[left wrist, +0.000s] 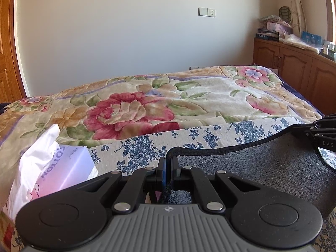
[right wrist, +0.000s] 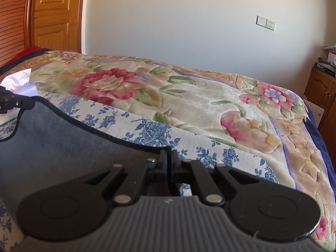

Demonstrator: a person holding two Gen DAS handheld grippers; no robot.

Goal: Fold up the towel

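Observation:
A grey towel (left wrist: 262, 163) with a black hem hangs stretched between my two grippers above the bed. My left gripper (left wrist: 168, 163) is shut on the towel's left corner. My right gripper (right wrist: 169, 157) is shut on the towel's right corner, and the towel (right wrist: 63, 138) spreads away to its left. The right gripper also shows at the right edge of the left wrist view (left wrist: 323, 132). The left gripper also shows at the left edge of the right wrist view (right wrist: 8, 103). The top hem sags slightly between them.
Below lies a blue-flowered sheet (left wrist: 147, 147) and a thick floral blanket (left wrist: 189, 100) on the bed. A tissue box (left wrist: 52, 168) sits at the left on the bed. A wooden cabinet (left wrist: 294, 67) with clutter stands at the right, a wooden door (right wrist: 54, 14) at the left.

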